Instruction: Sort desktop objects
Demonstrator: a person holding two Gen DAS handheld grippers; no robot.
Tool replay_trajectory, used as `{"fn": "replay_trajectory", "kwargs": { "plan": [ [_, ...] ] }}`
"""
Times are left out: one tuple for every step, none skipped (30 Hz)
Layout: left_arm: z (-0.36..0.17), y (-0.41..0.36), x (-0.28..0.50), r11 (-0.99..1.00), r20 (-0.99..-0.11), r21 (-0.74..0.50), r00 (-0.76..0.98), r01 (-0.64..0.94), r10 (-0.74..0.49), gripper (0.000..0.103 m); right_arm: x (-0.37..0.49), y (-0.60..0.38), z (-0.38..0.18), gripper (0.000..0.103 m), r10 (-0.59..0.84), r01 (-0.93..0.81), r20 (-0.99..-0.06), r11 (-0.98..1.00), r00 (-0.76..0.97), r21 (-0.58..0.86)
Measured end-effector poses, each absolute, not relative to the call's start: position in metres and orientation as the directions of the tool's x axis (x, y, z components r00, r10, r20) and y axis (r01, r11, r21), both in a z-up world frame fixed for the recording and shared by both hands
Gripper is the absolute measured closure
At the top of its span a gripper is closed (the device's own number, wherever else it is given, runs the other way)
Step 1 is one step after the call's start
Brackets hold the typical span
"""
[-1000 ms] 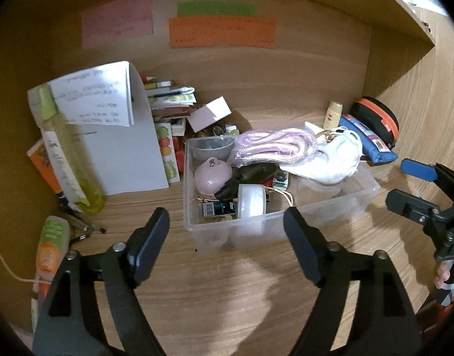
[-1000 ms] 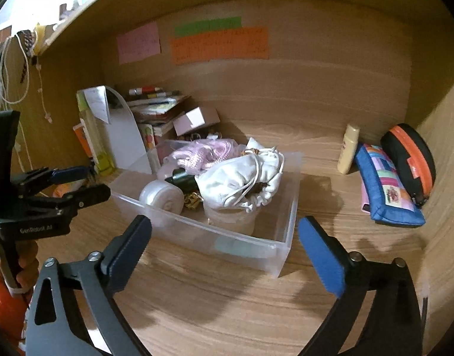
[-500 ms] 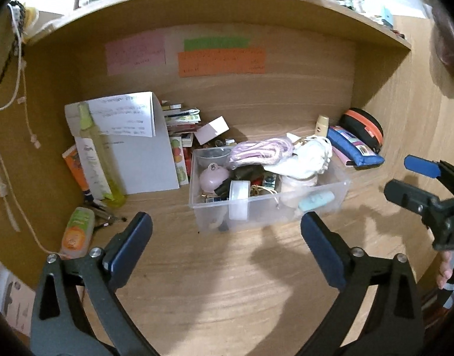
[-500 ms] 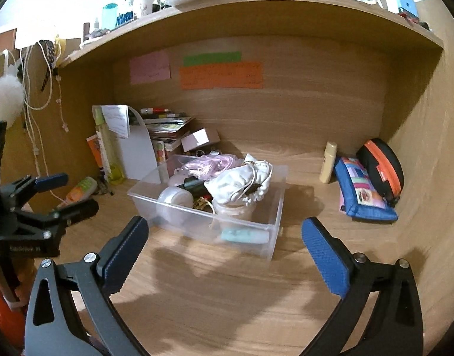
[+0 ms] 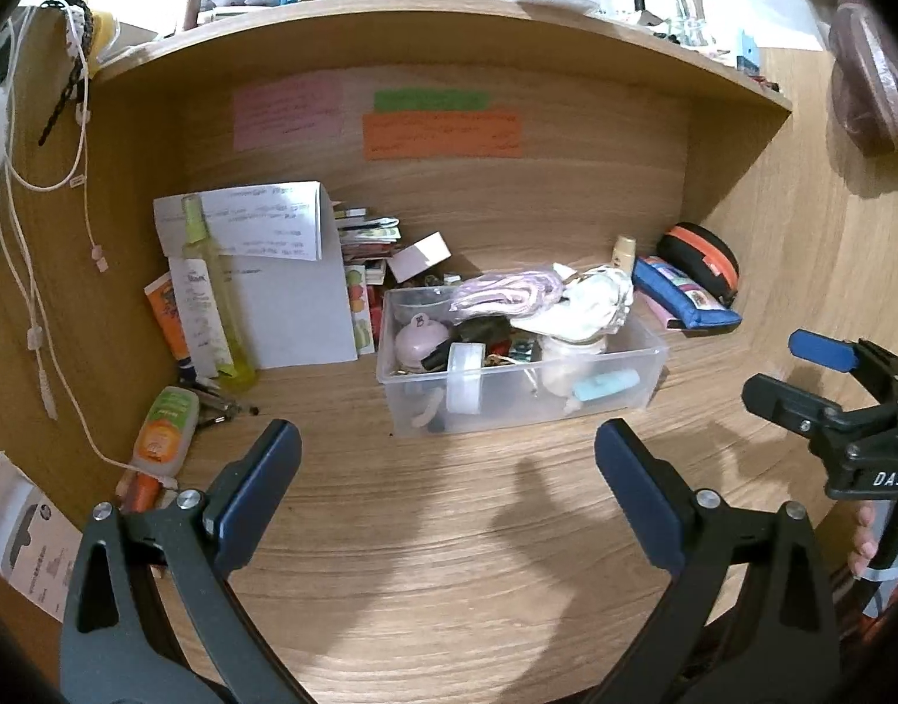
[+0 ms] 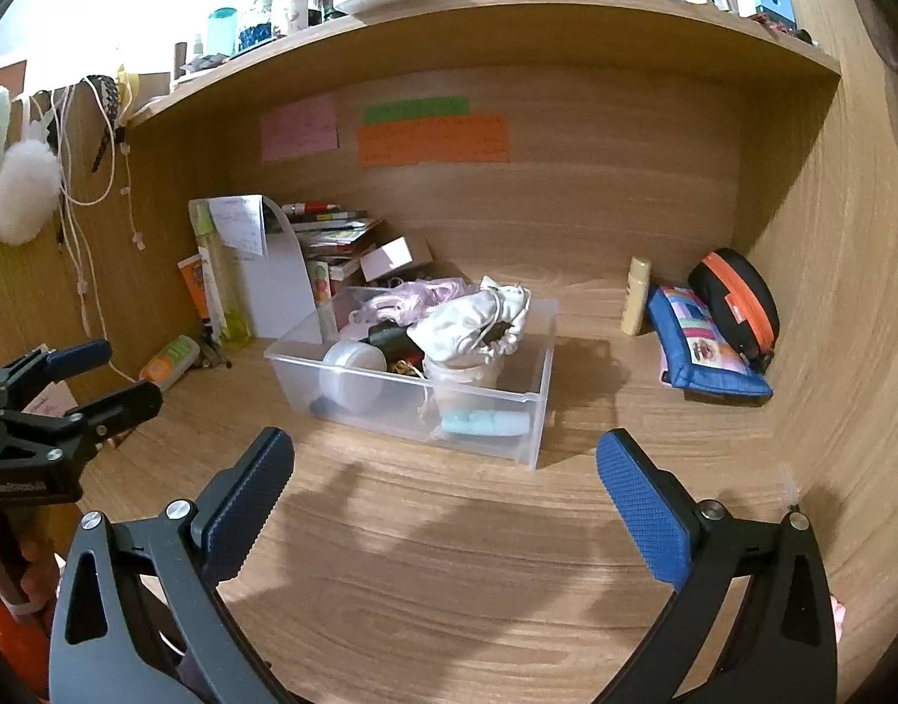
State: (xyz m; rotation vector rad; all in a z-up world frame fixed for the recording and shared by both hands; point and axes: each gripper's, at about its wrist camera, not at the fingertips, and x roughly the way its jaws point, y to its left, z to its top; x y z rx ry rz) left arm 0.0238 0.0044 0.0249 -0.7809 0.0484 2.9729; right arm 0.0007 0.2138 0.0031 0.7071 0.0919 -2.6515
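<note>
**Clear bin stocked on desk; both grippers wide and empty**

The clear plastic bin (image 5: pixel 522 393) sits on the wooden desk (image 5: pixel 449 557) inside the alcove, ahead of both grippers. In the left wrist view its long axis runs roughly 9 to 3 o'clock, the right end tilted slightly toward 2. It holds a white cloth pouch (image 5: pixel 584 308), a pink cord bundle (image 5: pixel 507 296), a round pink case (image 5: pixel 421 340), a tape roll (image 5: pixel 465 378) standing on edge and a pale blue tube (image 5: pixel 606 384) lying along the front wall.

At 2 o'clock of the bin a blue pencil case (image 5: pixel 681 296) leans beside an orange-zipped black pouch (image 5: pixel 698 261). At 9 o'clock a tall yellow-green bottle (image 5: pixel 214 299) stands before a white paper stand (image 5: pixel 284 293).

Left gripper (image 5: pixel 449 469): jaws fully spread, nothing between them, clear of the bin. Right gripper (image 6: pixel 446 478): jaws likewise spread wide, holding nothing.
</note>
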Motion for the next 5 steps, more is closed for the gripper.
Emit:
{"fn": "replay_trajectory", "kwargs": {
  "plan": [
    [0.0247, 0.0055, 0.0242, -0.997, -0.49, 0.015, -0.869, -0.078, 0.061, 0.001, 0.0014, 0.2132, 0.0037, 0.0, -0.354, 0.389, -0.489, -0.921, -0.797, 0.032],
    [0.0242, 0.0072, 0.0241, -0.996, -0.489, 0.017, -0.87, -0.085, 0.066, 0.001, 0.0018, 0.213, 0.0043, 0.0, -0.355, 0.391, -0.487, -0.92, -0.798, 0.032],
    [0.0239, 0.0085, 0.0239, -0.996, -0.489, 0.018, -0.87, -0.088, 0.068, 0.001, 0.0023, 0.2124, 0.0047, 0.0, -0.358, 0.393, -0.486, -0.919, -0.798, 0.032],
    [0.0232, 0.0099, 0.0228, -0.996, -0.49, 0.017, -0.869, -0.093, 0.073, 0.001, 0.0021, 0.212, 0.0053, 0.0, -0.362, 0.396, -0.484, -0.917, -0.796, 0.035],
    [0.0226, 0.0106, 0.0212, -0.995, -0.492, 0.016, -0.867, -0.095, 0.075, 0.001, 0.0016, 0.2116, 0.0055, 0.0, -0.363, 0.397, -0.484, -0.917, -0.796, 0.036]
  ]
}}
